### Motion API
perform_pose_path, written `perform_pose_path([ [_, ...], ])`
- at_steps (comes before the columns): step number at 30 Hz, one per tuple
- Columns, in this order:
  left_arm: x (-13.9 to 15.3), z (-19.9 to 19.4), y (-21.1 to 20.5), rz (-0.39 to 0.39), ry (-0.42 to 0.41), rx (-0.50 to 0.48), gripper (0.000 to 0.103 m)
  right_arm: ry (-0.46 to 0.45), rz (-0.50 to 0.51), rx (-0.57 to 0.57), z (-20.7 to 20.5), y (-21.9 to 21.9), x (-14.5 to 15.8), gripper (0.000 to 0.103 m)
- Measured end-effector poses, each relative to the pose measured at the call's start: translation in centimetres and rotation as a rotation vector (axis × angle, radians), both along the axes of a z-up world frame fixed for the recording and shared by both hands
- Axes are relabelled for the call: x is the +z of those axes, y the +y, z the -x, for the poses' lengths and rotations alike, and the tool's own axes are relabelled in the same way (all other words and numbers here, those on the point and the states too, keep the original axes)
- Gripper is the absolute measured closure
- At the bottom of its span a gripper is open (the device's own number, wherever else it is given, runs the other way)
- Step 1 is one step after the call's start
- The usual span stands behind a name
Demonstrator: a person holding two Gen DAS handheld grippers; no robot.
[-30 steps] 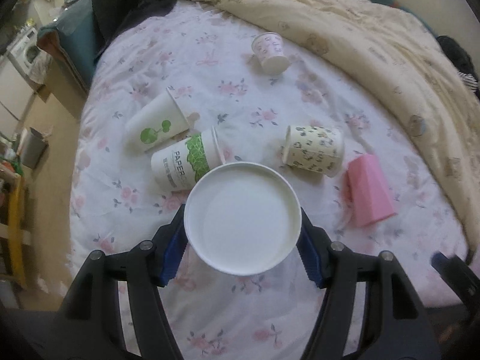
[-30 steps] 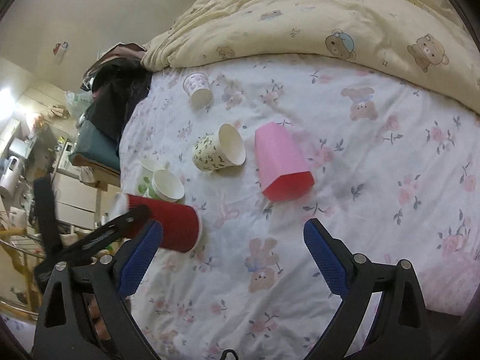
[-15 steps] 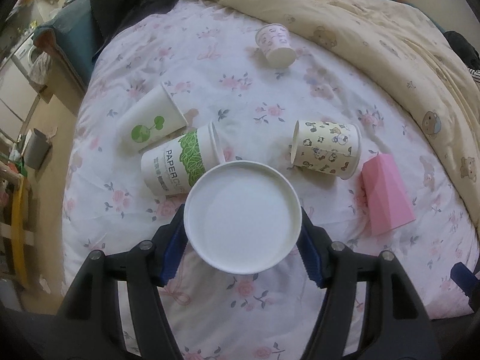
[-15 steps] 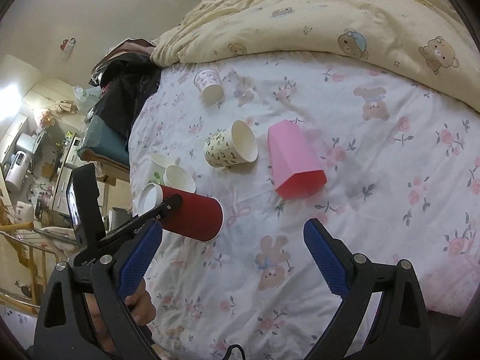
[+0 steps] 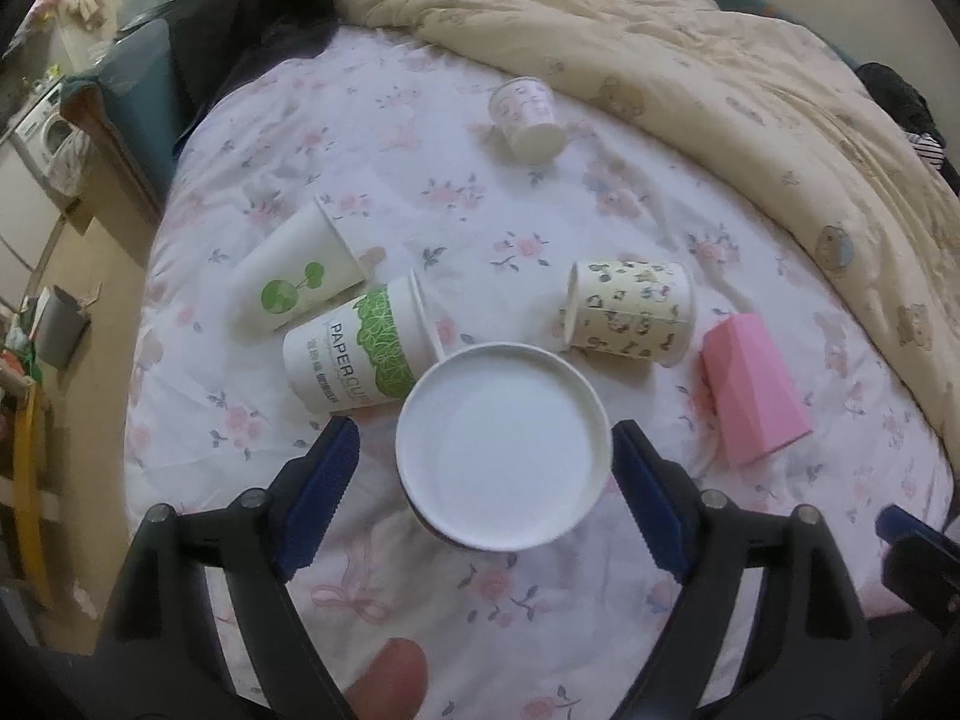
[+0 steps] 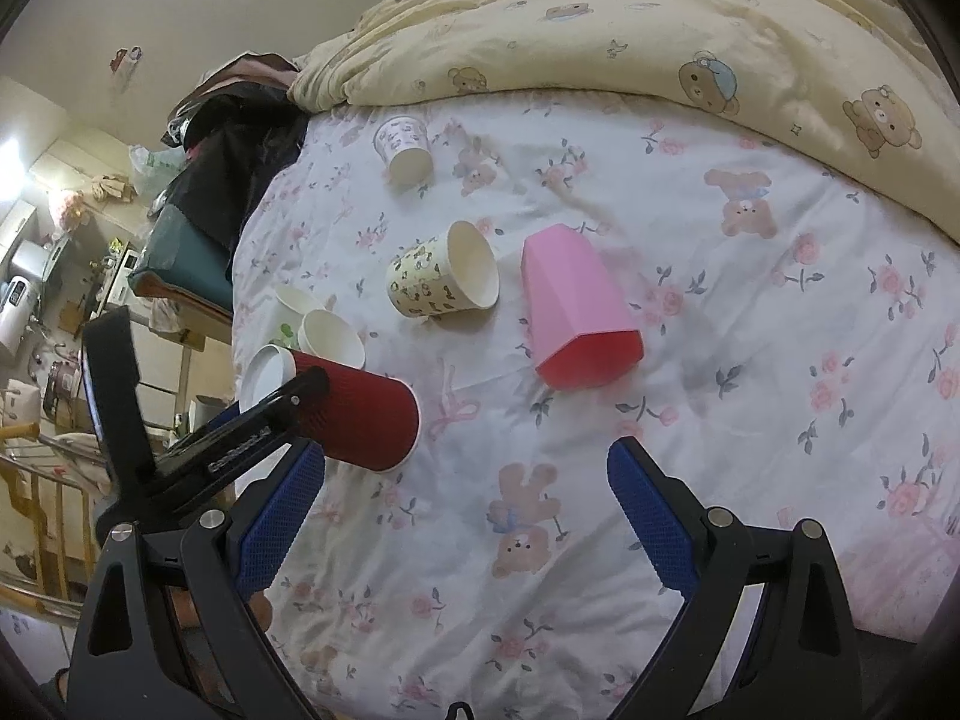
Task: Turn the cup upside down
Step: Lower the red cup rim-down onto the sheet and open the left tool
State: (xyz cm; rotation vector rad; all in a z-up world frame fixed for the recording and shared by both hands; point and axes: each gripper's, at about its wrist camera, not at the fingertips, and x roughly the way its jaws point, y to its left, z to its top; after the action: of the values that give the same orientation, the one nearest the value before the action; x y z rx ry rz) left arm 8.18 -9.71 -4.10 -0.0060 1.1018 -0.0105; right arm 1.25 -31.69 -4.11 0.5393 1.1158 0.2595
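A red ribbed cup with a white lid (image 5: 503, 447) stands between the fingers of my left gripper (image 5: 483, 474), lid facing the camera. The jaws have spread and stand a little apart from its sides. In the right wrist view the red cup (image 6: 360, 414) rests on the floral sheet (image 6: 750, 420) with the left gripper's finger against it. My right gripper (image 6: 465, 510) is open and empty, above bare sheet to the right of the cup.
Several other cups lie on their sides: a green-print "PAPER CUP" (image 5: 360, 354), a green-logo cup (image 5: 297, 288), a patterned cup (image 5: 630, 312), a pink faceted cup (image 5: 750, 396) and a small white cup (image 5: 528, 117). A cream duvet (image 5: 720, 90) covers the far side. The bed's edge drops off at left.
My left gripper has opened, its fingers now apart from the red cup. The red cup has come down onto the sheet. The right gripper stays open.
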Motion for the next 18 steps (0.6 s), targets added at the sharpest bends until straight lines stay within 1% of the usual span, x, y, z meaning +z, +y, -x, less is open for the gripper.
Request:
perform_pose_path([
  [1,0.4,0.2,0.1,-0.009,-0.009,-0.002,0.020,-0.007,0.006,0.002,0.0,0.1,0.1,0.005],
  [2,1.2,0.6,0.3,-0.014,-0.036,-0.004,0.020,-0.018,0.013,0.005,0.1,0.3,0.3,0.005],
  [3,1.9,1.0,0.5,-0.009,-0.053,-0.006,0.017,-0.030,0.024,0.011,0.2,0.4,0.5,0.005],
  [4,2.6,1.3,0.8,-0.001,-0.068,-0.007,0.007,-0.039,0.033,0.017,0.2,0.6,0.7,0.005],
  [5,3.5,1.9,1.3,0.018,-0.088,-0.006,0.002,-0.049,0.045,0.026,0.2,0.8,0.8,0.005],
  [6,4.4,2.4,1.8,0.034,-0.109,-0.002,0.000,-0.056,0.049,0.033,0.2,1.0,0.9,0.005],
  [8,6.3,3.8,2.9,0.057,-0.155,0.001,0.000,-0.066,0.049,0.044,0.4,1.2,1.1,0.005],
  [12,8.9,6.7,5.1,0.043,-0.236,0.026,0.000,-0.107,0.053,0.070,1.1,2.0,1.9,0.005],
  [18,9.9,10.8,8.3,0.005,-0.290,0.078,0.000,-0.227,0.125,0.123,2.9,4.0,4.1,0.005],
])
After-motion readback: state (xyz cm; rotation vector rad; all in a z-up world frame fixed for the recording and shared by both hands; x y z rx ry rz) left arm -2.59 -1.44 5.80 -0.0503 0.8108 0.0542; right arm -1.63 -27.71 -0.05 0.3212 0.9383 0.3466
